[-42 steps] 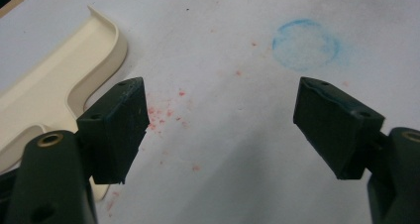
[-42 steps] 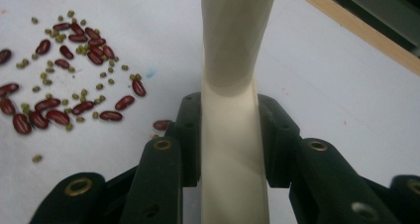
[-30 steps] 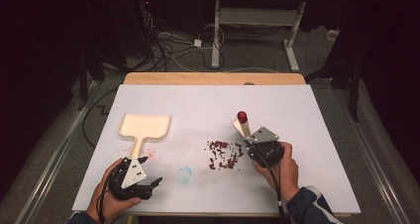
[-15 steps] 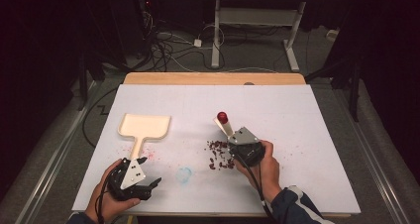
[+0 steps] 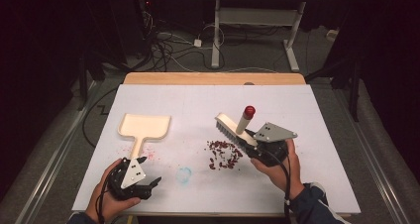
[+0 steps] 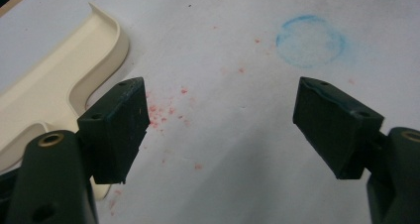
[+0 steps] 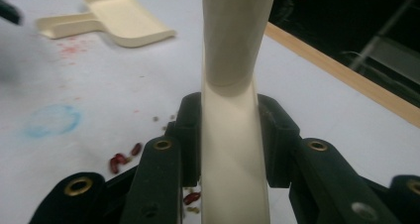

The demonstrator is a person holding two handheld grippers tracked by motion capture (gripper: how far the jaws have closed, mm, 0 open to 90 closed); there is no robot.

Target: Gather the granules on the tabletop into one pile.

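Nearby, cream dustpan [image 5: 145,126] without beans [image 5: 224,152] inside.

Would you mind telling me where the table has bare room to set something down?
Free: the far strip of the table beyond the dustpan and brush, and the right side past the right gripper. Crowded: the near middle, with beans by the brush, and the dustpan handle at the left gripper.
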